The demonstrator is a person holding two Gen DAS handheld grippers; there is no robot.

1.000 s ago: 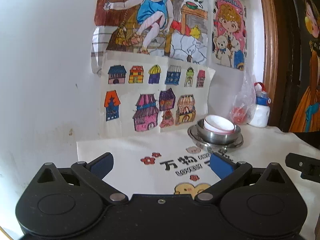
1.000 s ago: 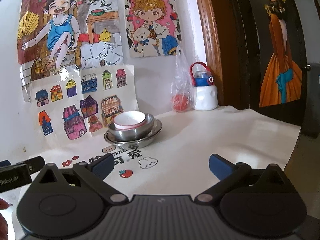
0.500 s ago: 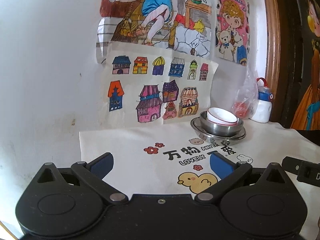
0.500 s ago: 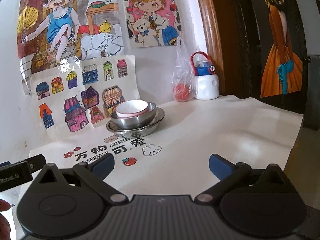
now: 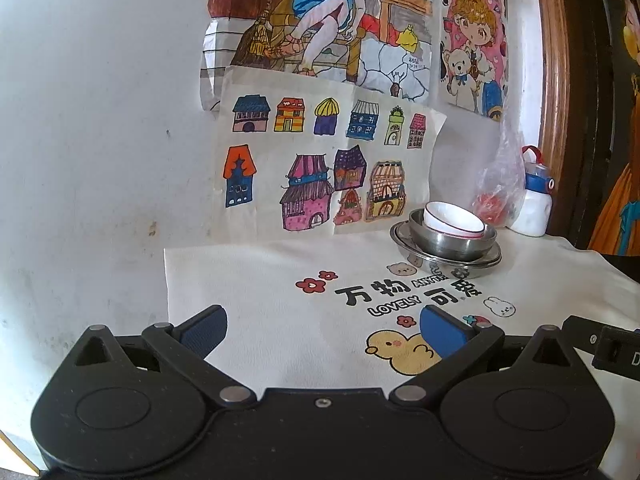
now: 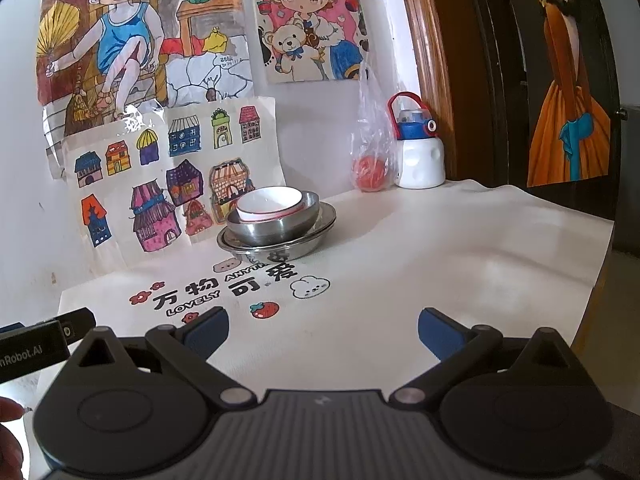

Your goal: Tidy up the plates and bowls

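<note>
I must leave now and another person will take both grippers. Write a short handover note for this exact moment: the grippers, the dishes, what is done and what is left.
Left gripper: open, empty, above the printed tablecloth, short of the dishes.
Right gripper: open, empty, also short of the dishes.
Dishes: one nested stack near the wall. The white bowl sits tilted inside the steel bowl, which sits on the steel plate.
Done: all visible dishes are in one stack.
Left: probably nothing more than seating the white bowl level; no other plates or bowls are visible.
Nearby, not part of the job: a water bottle and a plastic bag by the wall.
</note>
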